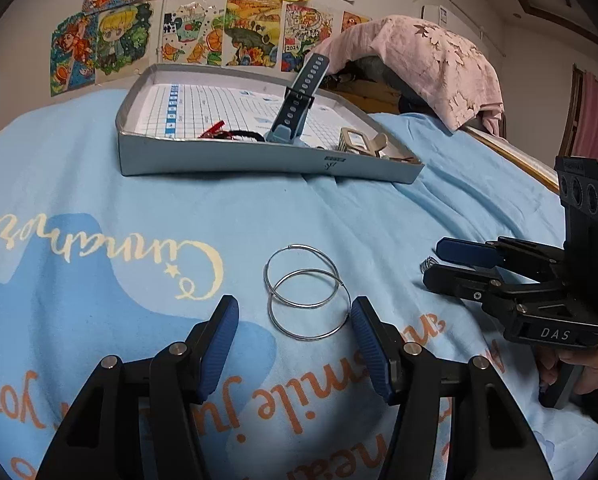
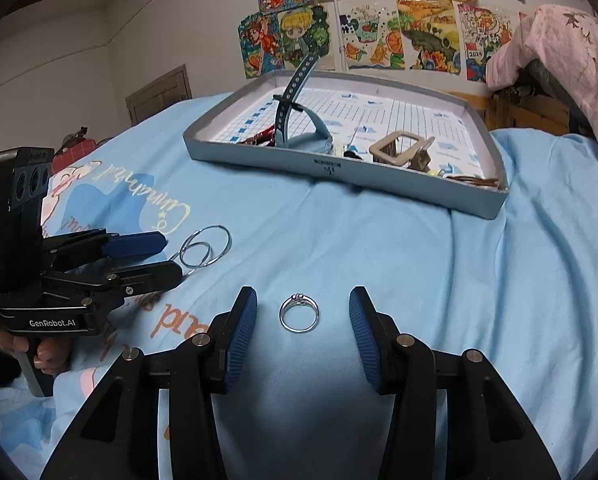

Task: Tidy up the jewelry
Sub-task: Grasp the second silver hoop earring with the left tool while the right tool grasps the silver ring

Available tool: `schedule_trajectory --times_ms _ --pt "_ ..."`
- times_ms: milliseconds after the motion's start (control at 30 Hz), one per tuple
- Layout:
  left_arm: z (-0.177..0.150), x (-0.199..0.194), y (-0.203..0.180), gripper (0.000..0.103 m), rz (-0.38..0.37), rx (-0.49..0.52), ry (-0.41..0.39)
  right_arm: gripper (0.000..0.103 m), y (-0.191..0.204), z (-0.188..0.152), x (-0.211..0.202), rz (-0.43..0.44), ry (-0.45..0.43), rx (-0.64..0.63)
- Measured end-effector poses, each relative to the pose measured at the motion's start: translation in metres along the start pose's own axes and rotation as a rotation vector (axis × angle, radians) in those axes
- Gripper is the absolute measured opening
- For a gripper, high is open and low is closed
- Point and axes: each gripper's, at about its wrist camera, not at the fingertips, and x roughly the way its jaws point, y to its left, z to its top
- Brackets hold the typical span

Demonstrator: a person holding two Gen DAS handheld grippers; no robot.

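Two thin silver hoop earrings (image 1: 305, 292) lie overlapping on the blue bedsheet, just ahead of my open, empty left gripper (image 1: 295, 312). In the right wrist view the hoop earrings (image 2: 205, 247) lie beside the left gripper (image 2: 159, 256). A small silver ring (image 2: 299, 314) with a stone lies on the sheet between the fingers of my open, empty right gripper (image 2: 303, 304). In the left wrist view the right gripper (image 1: 435, 260) is at the right, with the ring (image 1: 427, 265) just showing at its tips. A shallow grey box lid (image 1: 259, 160) further back holds a blue watch (image 1: 295, 104), a hair tie and clips.
The box lid (image 2: 379, 184) also holds a beige clip (image 2: 399, 148) and small items at its right corner. A pink cloth (image 1: 439, 60) covers a chair at the back right. Drawings hang on the wall behind. The sheet is wrinkled around the box.
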Motion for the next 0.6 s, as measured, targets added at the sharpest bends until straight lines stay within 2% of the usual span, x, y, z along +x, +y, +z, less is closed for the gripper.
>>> schedule_trajectory --times_ms 100,300,467,600 --pt "0.000 0.004 -0.001 0.056 -0.002 0.005 0.019 0.038 0.002 -0.001 0.003 0.008 0.018 -0.006" --pt "-0.001 0.012 -0.005 0.056 0.002 0.024 0.057 0.037 0.006 -0.002 0.007 0.007 0.042 -0.015" --pt "-0.001 0.018 -0.008 0.052 0.014 0.036 0.086 0.036 0.006 -0.003 0.013 0.004 0.064 -0.010" --pt "-0.001 0.021 -0.009 0.043 0.025 0.041 0.102 0.035 0.006 -0.004 0.013 0.004 0.070 -0.005"
